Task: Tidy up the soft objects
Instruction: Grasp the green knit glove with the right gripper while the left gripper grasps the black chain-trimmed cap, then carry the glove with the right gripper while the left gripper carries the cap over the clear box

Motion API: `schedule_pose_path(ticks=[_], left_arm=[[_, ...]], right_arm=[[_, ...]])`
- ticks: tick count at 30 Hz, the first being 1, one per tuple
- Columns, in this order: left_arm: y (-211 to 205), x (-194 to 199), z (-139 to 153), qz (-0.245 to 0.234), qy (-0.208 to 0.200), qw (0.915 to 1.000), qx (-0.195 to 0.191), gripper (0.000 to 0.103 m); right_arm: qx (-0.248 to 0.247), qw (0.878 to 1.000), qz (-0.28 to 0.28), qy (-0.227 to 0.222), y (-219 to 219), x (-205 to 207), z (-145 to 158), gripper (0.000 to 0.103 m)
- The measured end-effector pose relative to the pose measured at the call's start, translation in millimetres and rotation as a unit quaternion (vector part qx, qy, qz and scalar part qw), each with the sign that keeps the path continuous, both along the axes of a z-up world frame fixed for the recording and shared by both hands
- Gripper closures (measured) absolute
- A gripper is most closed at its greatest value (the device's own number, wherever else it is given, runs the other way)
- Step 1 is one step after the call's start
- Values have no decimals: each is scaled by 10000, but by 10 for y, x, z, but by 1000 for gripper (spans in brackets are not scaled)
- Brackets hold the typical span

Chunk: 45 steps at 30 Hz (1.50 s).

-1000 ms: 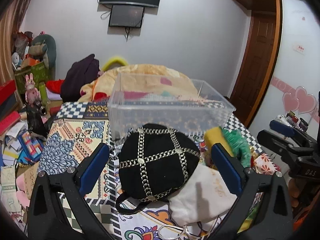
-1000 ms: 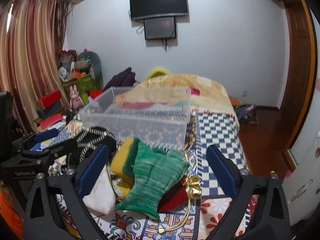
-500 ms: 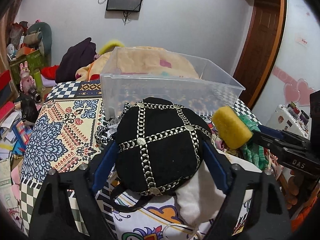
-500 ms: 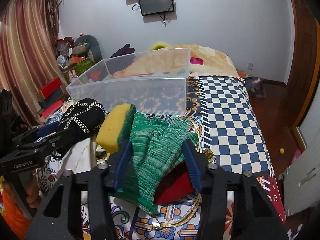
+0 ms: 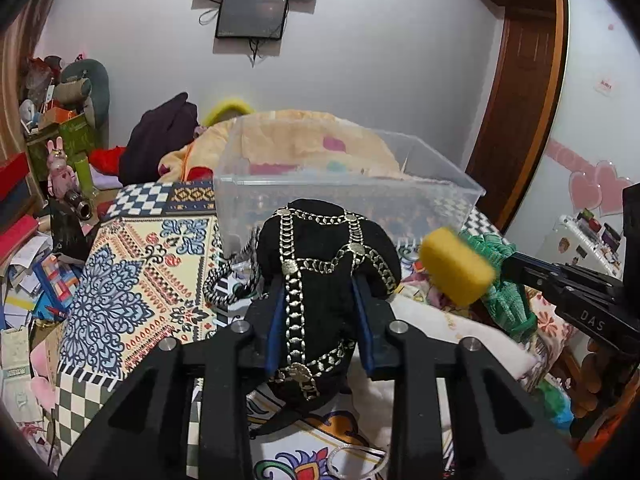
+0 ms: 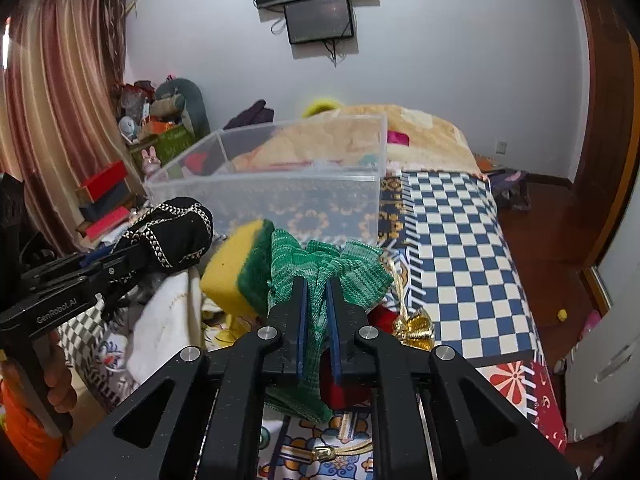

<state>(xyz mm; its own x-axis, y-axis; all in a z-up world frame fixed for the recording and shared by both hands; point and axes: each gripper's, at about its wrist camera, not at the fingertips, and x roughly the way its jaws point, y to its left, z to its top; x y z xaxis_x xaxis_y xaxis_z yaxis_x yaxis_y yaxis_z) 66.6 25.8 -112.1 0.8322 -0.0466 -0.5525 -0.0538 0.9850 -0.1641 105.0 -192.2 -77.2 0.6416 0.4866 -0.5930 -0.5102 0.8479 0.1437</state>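
Even indoor light, moderately bright, source off frame; white wall evenly lit, no hard shadows. Strong fisheye in both views: black vignette at corners, door frame and curtain bow at the edges. Left wrist: yellow sponge right of the fingers is motion-blurred, clear bin ahead of them slightly soft. Right wrist: sharper; green knit between the fingers crisp, faint sheen on bin wall. Finger bolts catch small highlights. Screens on the wall dark, low glare. Black cap loses detail in shadow.
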Motion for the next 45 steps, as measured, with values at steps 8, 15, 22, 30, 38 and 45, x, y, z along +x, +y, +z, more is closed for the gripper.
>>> schedule_pose_path(ticks=[8,15,22,30,38,45], left_arm=[[72,-162,285,18,-465,9988,-152,74],[105,-96,526,-75,-670,9976,-131,74],[87,76,772,-203,-822,9964,-2,74],[141,466,915,-183,-834,9962,155,74],[280,985,725,-209,-292,9992,-190,74],[291,1333,581,-205,95,9997,-128,74]], right_arm=[[176,9992,-26,-365,-32,-45,232,95],[241,9970,-42,-731,8,37,499,95],[341,9948,-65,-958,85,217,669,95],[349,9940,-91,-1032,240,459,731,95],[71,9955,-46,-948,407,713,686,95],[-122,9979,108,-628,560,935,576,95]])
